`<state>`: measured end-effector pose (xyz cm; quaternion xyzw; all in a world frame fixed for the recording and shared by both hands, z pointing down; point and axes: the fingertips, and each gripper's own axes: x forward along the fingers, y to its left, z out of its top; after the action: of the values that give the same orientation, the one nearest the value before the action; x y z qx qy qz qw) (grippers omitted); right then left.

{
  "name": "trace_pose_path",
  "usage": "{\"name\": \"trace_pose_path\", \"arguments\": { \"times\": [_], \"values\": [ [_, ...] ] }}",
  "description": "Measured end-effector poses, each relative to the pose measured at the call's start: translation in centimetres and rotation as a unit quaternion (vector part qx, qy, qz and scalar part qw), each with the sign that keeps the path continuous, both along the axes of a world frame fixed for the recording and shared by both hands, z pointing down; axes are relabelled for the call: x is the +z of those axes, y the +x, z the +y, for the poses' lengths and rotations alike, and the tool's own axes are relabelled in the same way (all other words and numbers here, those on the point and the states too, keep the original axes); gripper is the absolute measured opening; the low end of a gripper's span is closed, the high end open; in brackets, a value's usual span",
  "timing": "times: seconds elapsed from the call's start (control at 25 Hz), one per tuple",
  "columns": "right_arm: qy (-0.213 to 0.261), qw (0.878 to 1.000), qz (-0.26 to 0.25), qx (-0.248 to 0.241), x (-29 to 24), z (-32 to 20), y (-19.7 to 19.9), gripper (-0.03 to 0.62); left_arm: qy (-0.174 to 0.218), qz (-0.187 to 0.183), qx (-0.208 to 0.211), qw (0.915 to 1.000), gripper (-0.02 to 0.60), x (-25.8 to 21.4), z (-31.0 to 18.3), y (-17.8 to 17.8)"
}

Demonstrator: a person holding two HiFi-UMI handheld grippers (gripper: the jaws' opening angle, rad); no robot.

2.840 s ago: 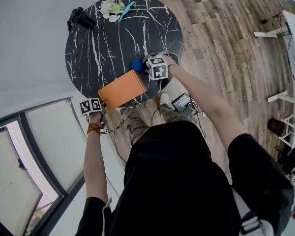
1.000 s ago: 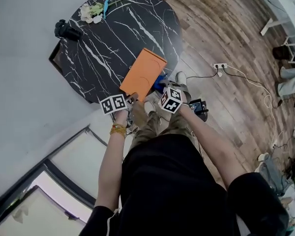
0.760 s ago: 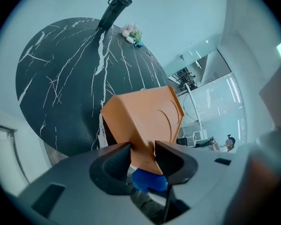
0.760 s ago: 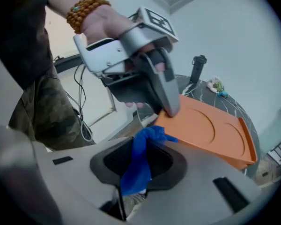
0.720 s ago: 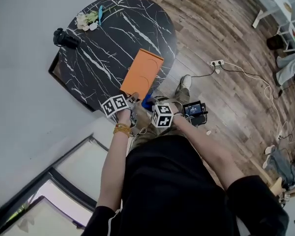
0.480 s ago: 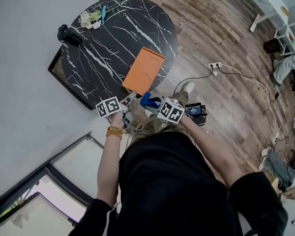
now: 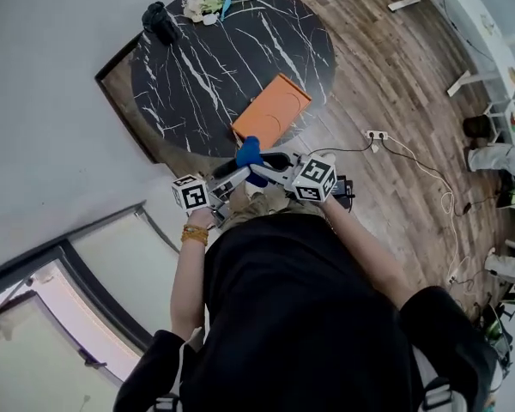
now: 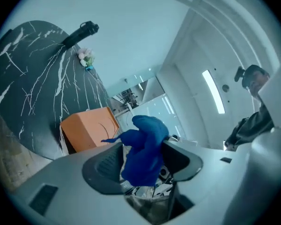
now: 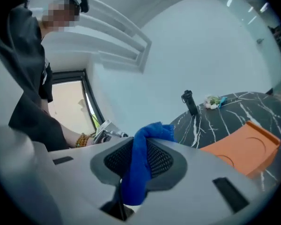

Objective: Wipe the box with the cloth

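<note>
Box (image 7: 270,120) sits flat at the near edge of the desk (image 7: 197,67), nothing touching it. Fingers of the right gripper (image 9: 139,159) are clamped on the blue cloth (image 7: 249,153). The left gripper (image 8: 141,161) just opened its fingers wide, cloth between them but not pinched. I'd keep the right grip firm, lower a loose wad flat onto the top, and pin a box corner with the left so it doesn't slide off.
</note>
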<state>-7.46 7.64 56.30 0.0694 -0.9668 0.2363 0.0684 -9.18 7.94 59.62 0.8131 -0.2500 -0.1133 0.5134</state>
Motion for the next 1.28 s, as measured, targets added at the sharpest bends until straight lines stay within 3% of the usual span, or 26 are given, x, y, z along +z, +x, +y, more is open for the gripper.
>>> {"name": "trace_pose_path", "arguments": {
  "times": [0.08, 0.16, 0.28, 0.36, 0.48, 0.56, 0.68, 1.0, 1.28],
  "values": [
    [-0.026, 1.0, -0.006, -0.017, 0.3, 0.2, -1.2, 0.069, 0.01, 0.035, -0.008, 0.9993, 0.133, -0.5, 0.6, -0.8],
    [-0.04, 0.999, -0.006, -0.034, 0.5, 0.4, -2.2, 0.069, 0.013, 0.046, -0.005, 0.9989, 0.052, -0.6, 1.0, -1.2],
    [-0.03, 0.998, 0.035, -0.049, 1.9, 0.5, -2.9, 0.069, 0.017, 0.012, -0.023, 0.9995, 0.04, 0.6, 0.9, -2.9],
    [-0.014, 0.996, 0.078, -0.031, 3.2, -0.1, -2.1, 0.069, -0.013, -0.013, -0.075, 0.997, 0.037, 2.5, 0.1, -5.3],
    [-0.009, 0.992, 0.128, 0.013, 4.9, -1.5, 0.3, 0.069, -0.081, -0.075, -0.172, 0.9789, 0.037, 7.2, -2.0, -9.5],
    [-0.014, 0.989, 0.138, 0.046, 5.1, -2.5, 2.0, 0.069, -0.103, -0.127, -0.194, 0.9672, 0.037, 10.3, -3.5, -10.5],
    [-0.023, 0.985, 0.137, 0.1, 4.6, -3.9, 4.2, 0.068, -0.12, -0.142, -0.191, 0.9638, 0.037, 13.0, -5.8, -9.1],
    [-0.016, 0.977, 0.148, 0.153, 3.6, -5.6, 7.7, 0.067, -0.13, -0.091, -0.175, 0.9717, 0.037, 13.5, -8.8, -4.8],
    [-0.019, 0.972, 0.155, 0.177, 3.8, -7.1, 9.2, 0.067, -0.127, -0.098, -0.106, 0.9814, 0.037, 13.0, -6.8, -1.5]
  ]
}}
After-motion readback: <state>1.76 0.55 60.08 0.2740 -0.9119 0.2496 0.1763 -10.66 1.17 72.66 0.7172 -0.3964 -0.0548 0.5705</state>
